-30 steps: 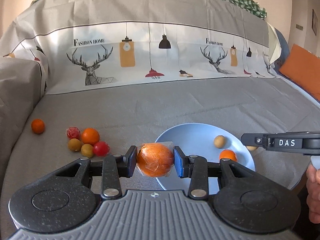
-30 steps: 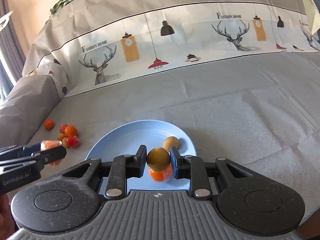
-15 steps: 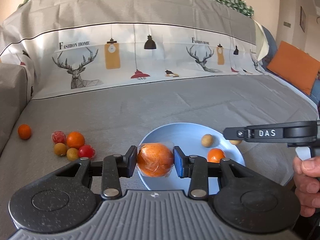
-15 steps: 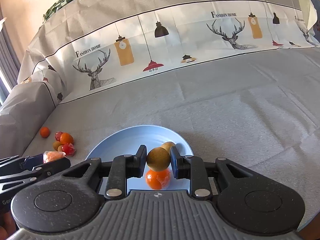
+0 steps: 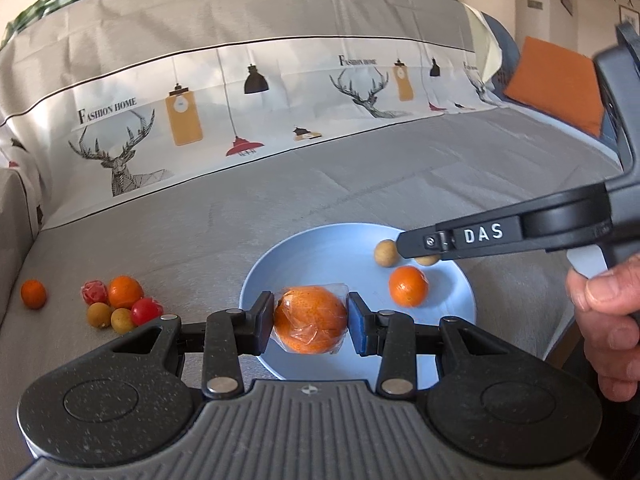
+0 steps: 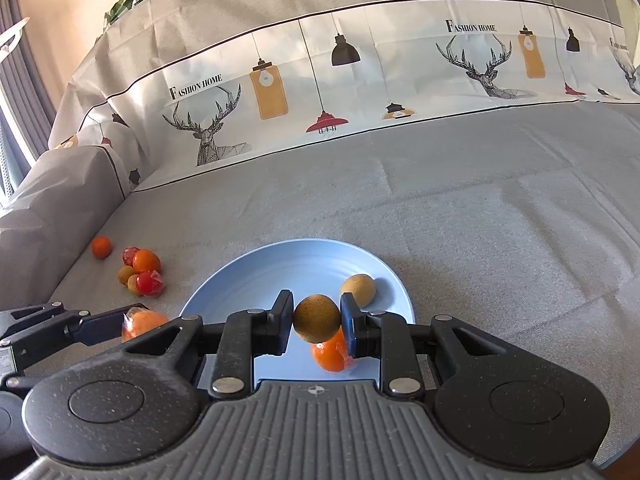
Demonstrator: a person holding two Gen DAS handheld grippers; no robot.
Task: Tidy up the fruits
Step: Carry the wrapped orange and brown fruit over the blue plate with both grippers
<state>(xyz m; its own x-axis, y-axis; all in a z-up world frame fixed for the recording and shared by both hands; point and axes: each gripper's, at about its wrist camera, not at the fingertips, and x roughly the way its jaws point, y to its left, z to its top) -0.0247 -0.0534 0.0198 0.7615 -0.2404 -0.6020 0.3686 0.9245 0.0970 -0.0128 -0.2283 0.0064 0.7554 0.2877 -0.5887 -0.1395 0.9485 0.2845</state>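
My left gripper (image 5: 311, 322) is shut on a plastic-wrapped orange (image 5: 310, 319) and holds it over the near left part of the blue plate (image 5: 320, 256). My right gripper (image 6: 316, 320) is shut on a small brown round fruit (image 6: 316, 317) above the same blue plate (image 6: 280, 268). On the plate lie a small orange (image 5: 408, 286) and a tan fruit (image 5: 386, 253). In the right wrist view the small orange (image 6: 328, 354) sits right under the held fruit, with the tan fruit (image 6: 359, 290) behind it. The right gripper's fingers (image 5: 460, 238) reach in from the right in the left wrist view.
A cluster of several small fruits (image 5: 116, 304) lies on the grey sofa cover left of the plate, with a lone small orange (image 5: 33, 293) further left. The printed backrest (image 5: 240, 100) rises behind, an armrest (image 6: 48, 208) stands at the left, and an orange cushion (image 5: 556, 84) lies far right.
The left gripper has moved right with the wrapped orange, from the plate's left rim to over the plate, and closer to the right gripper. The right gripper has barely moved.
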